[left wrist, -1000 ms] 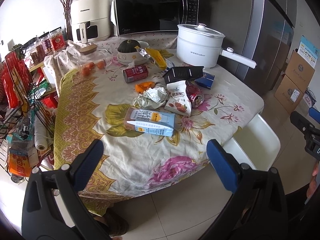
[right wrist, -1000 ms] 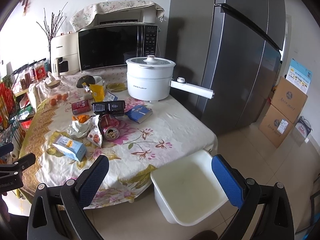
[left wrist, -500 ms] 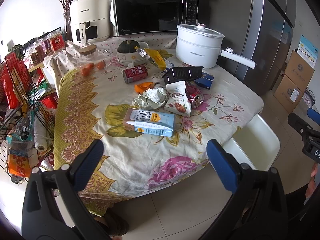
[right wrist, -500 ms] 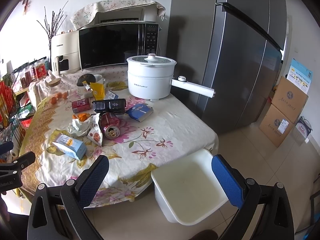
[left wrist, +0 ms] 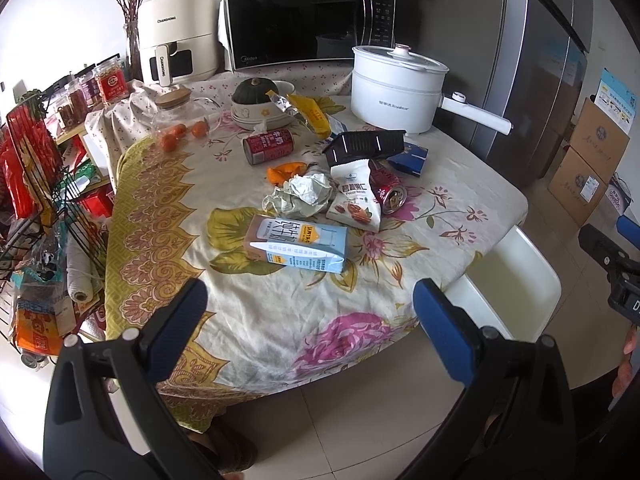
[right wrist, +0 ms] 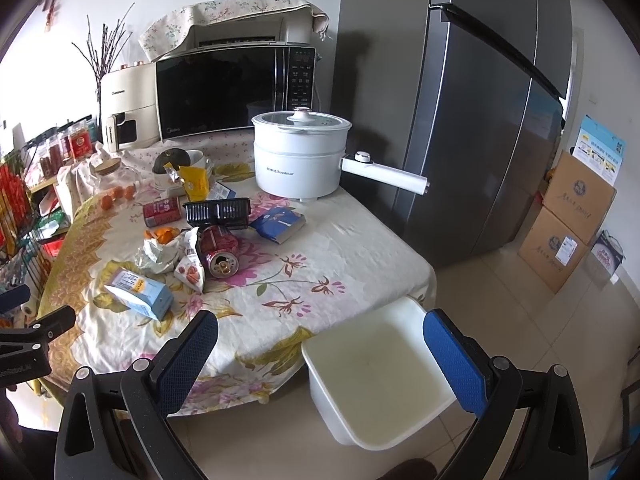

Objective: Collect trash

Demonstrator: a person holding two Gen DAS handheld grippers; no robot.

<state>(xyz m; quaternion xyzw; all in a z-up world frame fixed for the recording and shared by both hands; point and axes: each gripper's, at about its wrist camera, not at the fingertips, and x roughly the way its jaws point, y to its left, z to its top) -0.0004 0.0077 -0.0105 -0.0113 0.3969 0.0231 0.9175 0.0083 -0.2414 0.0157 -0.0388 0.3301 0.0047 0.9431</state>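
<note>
Trash lies on the flowered tablecloth [left wrist: 256, 312]: a blue milk carton [left wrist: 298, 242], crumpled paper [left wrist: 302, 196], a white snack bag [left wrist: 354, 200], a crushed red can [left wrist: 388, 192], a second red can [left wrist: 268, 146], orange peel [left wrist: 286, 170], a black plastic tray [left wrist: 366, 144] and a yellow wrapper [left wrist: 308, 114]. A white bin [right wrist: 380, 376] stands on the floor at the table's near right corner. My left gripper [left wrist: 310, 332] is open and empty, short of the table's front edge. My right gripper [right wrist: 320, 360] is open and empty, above the bin's near left side.
A white electric pot [left wrist: 394, 90] with a long handle, a blue book [right wrist: 280, 222], a bowl with a squash [left wrist: 256, 98] and a glass jar [left wrist: 176, 114] stand on the table. A microwave [left wrist: 308, 14], an air fryer [left wrist: 176, 36], a fridge [right wrist: 492, 120], wire racks [left wrist: 36, 200] and cardboard boxes [right wrist: 568, 224] surround it.
Both grippers have barely shifted. Nothing on the table has moved.
</note>
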